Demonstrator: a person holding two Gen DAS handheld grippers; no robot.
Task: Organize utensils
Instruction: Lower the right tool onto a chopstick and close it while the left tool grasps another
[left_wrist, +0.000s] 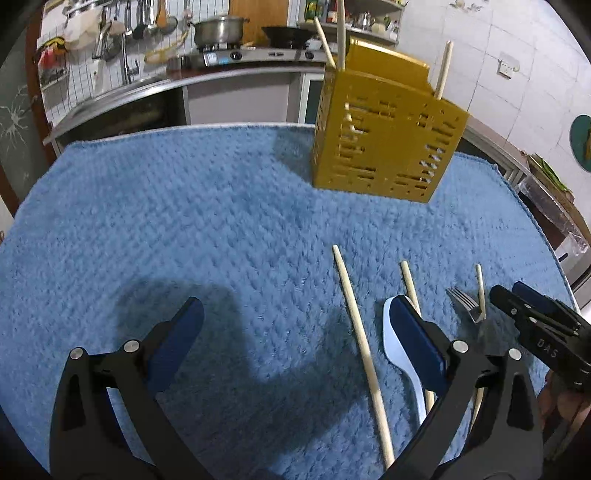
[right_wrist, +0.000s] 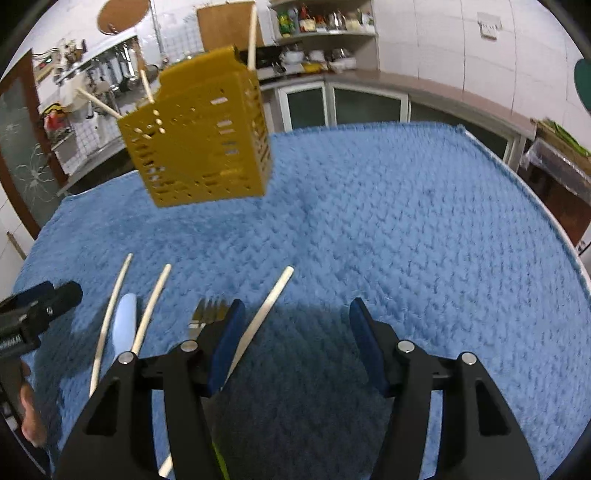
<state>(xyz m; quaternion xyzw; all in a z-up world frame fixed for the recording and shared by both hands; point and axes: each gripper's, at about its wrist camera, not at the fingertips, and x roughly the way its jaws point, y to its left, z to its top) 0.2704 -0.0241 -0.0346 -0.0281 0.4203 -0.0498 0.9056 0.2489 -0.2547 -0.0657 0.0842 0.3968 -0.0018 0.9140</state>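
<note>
Now both grippers over near edge of tabletop, jaws open, empty. Left gripper (left_wrist: 295, 354) straddles chopstick (left_wrist: 360, 343); white spoon (left_wrist: 397, 347), fork (left_wrist: 466, 303) beside; yellow holder (left_wrist: 384, 136) near far edge. Judgement: centre on stick, then close.

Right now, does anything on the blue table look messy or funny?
Yes. Three chopsticks, a pale spoon and a fork lie loose on the blue cloth, while other chopsticks already stand in the yellow holder. Nothing looks spilled or broken.
</note>
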